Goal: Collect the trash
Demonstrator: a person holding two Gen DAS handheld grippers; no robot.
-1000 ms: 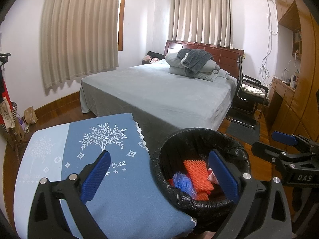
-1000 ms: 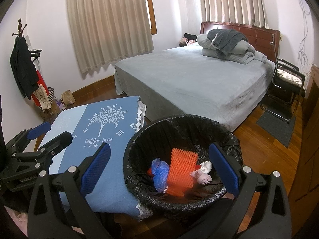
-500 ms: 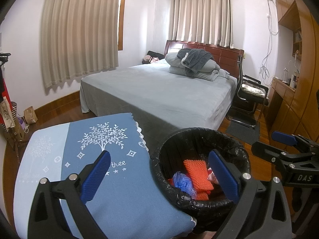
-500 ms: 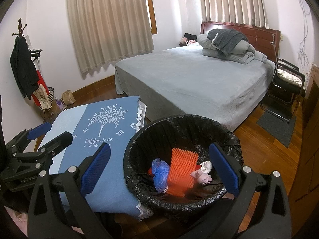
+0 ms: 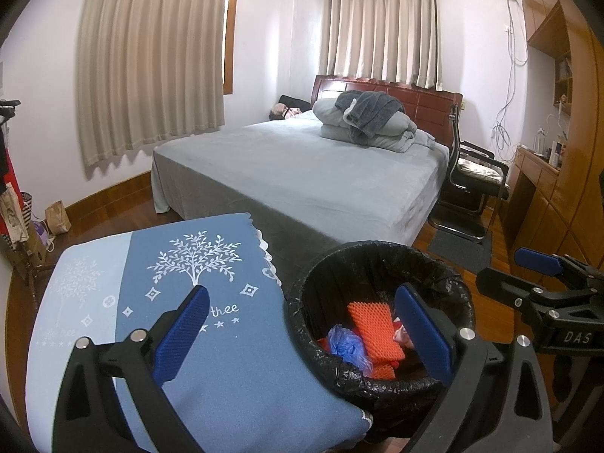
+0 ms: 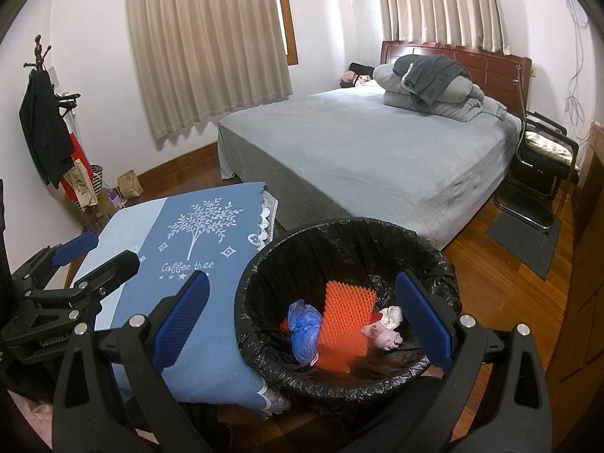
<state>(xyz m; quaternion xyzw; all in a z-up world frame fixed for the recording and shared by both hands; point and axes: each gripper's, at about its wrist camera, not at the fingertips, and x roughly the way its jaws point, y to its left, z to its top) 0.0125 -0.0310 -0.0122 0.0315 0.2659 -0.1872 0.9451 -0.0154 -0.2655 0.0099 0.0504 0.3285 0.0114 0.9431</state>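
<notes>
A black-lined trash bin (image 5: 377,260) (image 6: 339,234) stands on the wood floor beside a small table with a blue cloth (image 5: 181,264) (image 6: 188,234). Inside lie an orange foam net (image 5: 372,324) (image 6: 345,317), a blue plastic bag (image 5: 347,345) (image 6: 304,324) and crumpled white tissue (image 6: 389,322). My left gripper (image 5: 302,336) hovers open over the table's edge and the bin, holding nothing. My right gripper (image 6: 302,324) hangs open above the bin, empty too. Each gripper shows at the edge of the other's view.
A grey bed (image 5: 302,173) (image 6: 370,151) with folded bedding fills the middle of the room. A black chair (image 5: 472,177) (image 6: 543,158) and a dark mat (image 6: 524,238) sit at the right by wooden cabinets (image 5: 558,173). A coat rack (image 6: 41,113) and bags stand at the left wall.
</notes>
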